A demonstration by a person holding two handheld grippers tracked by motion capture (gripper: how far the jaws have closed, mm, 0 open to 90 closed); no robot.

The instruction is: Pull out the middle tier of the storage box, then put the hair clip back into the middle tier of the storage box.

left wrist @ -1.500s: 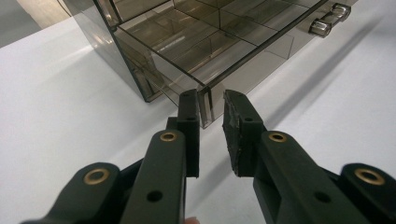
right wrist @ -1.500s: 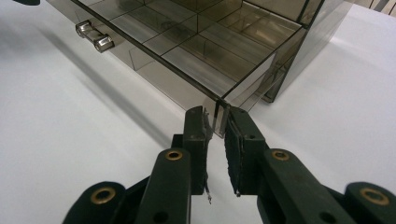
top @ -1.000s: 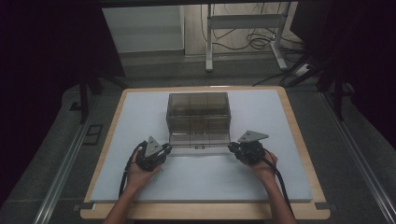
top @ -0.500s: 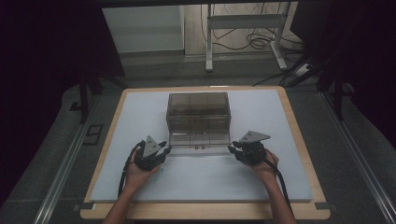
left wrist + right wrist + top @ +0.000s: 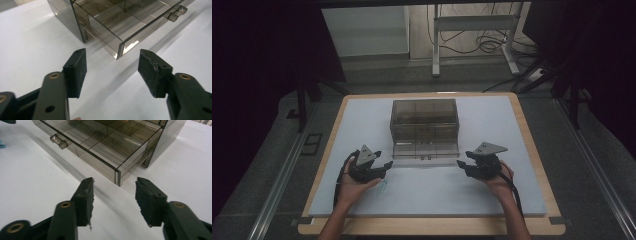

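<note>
A smoky see-through drawer box (image 5: 424, 122) stands mid-table, its bottom drawer (image 5: 426, 152) pulled out toward me. My left gripper (image 5: 387, 166) rests on the table at the drawer's front left corner. In the left gripper view its jaws (image 5: 112, 63) have just been opening and stand apart, the drawer corner (image 5: 120, 50) a little beyond them, untouched. My right gripper (image 5: 462, 166) lies at the front right corner. Its jaws (image 5: 113, 192) have also just been opening, and the drawer corner (image 5: 117, 176) sits just ahead of the gap, free of the pads. The clear handle (image 5: 58, 141) is on the drawer's front.
The box sits on a white mat (image 5: 362, 125) inside a wooden table rim (image 5: 532, 150). A small blue thing (image 5: 382, 187) lies near my left hand. White table legs and cables (image 5: 472, 40) are on the floor beyond the far edge.
Both grippers' jaws have spread apart beside the drawer's front corners. The hands and the drawer box have stayed about where they were.
</note>
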